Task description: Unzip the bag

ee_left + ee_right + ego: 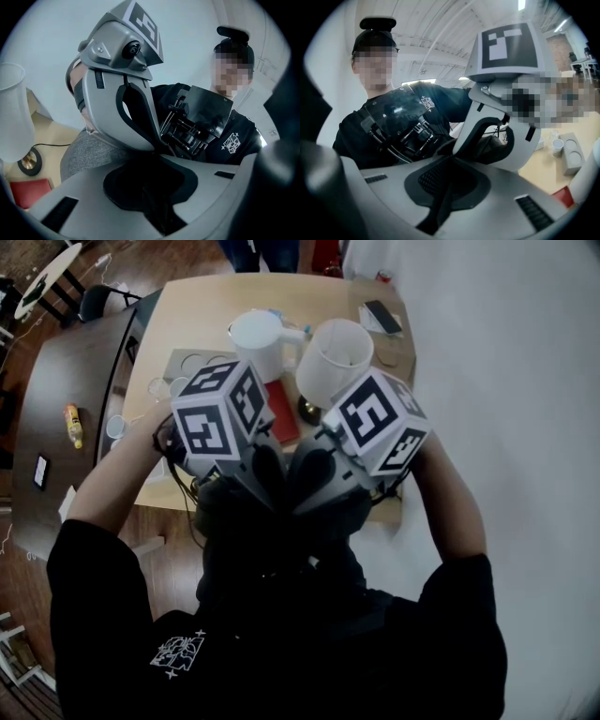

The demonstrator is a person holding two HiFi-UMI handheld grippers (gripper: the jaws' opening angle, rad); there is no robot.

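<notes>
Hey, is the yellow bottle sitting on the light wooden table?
No, the yellow bottle sits on the dark table, which stands to the left of the light wooden table in the head view.

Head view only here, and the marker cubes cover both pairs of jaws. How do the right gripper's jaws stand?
Observer: The right gripper has its jaws together, as its own view shows.
Operator: And the left?
Observer: The left gripper has its jaws apart, with a dark gap between them.
Operator: Which way do they point?
Observer: Back toward the person, who wears a black device on the chest.
</notes>
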